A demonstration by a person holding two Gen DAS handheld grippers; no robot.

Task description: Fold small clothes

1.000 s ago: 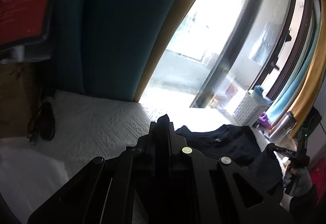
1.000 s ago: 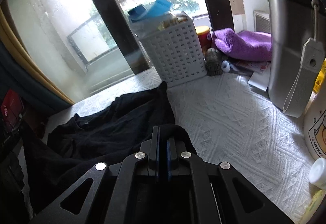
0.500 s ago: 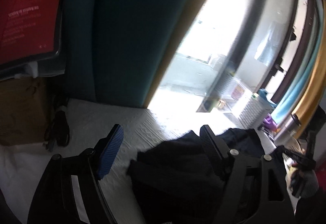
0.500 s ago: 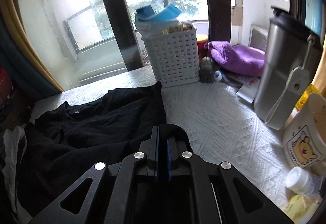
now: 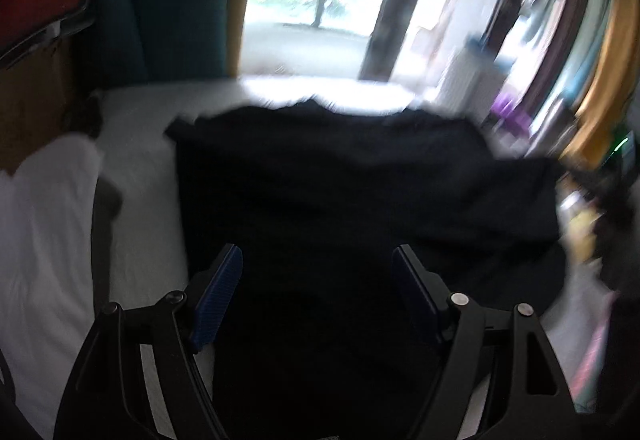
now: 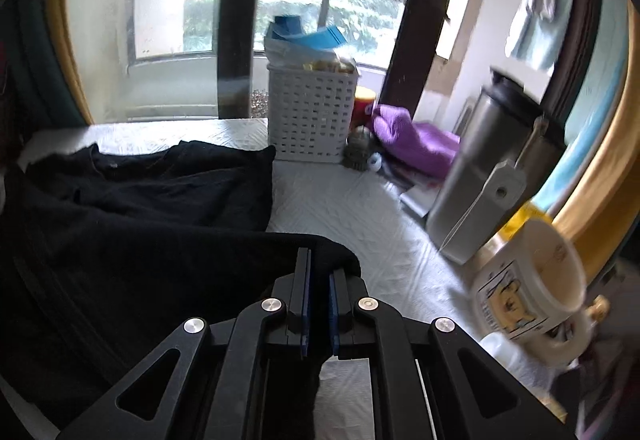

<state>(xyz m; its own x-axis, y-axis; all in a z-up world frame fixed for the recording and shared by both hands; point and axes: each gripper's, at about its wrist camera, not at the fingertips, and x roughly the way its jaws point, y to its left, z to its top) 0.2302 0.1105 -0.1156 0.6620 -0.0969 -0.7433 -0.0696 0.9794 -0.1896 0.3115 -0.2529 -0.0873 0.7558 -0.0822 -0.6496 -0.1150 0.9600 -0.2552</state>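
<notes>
A black garment (image 5: 340, 192) lies spread over the white quilted table (image 5: 140, 160); the left wrist view is motion-blurred. My left gripper (image 5: 318, 260) is open, its blue-padded fingers wide apart above the garment's near part, holding nothing. In the right wrist view the same black garment (image 6: 152, 200) covers the left half of the table (image 6: 352, 208). My right gripper (image 6: 319, 264) is shut on a fold of the garment's right edge, lifted slightly off the table.
A white basket (image 6: 312, 116), a purple cloth (image 6: 416, 144), a steel tumbler (image 6: 492, 168) and a bear-printed mug (image 6: 532, 280) crowd the table's right side. White cloth (image 5: 40, 240) lies at the left, with a cardboard box and red panel behind.
My left gripper opened and let go of the garment, then swung right to face the spread cloth. My right gripper stayed shut and pulled its fold back and up.
</notes>
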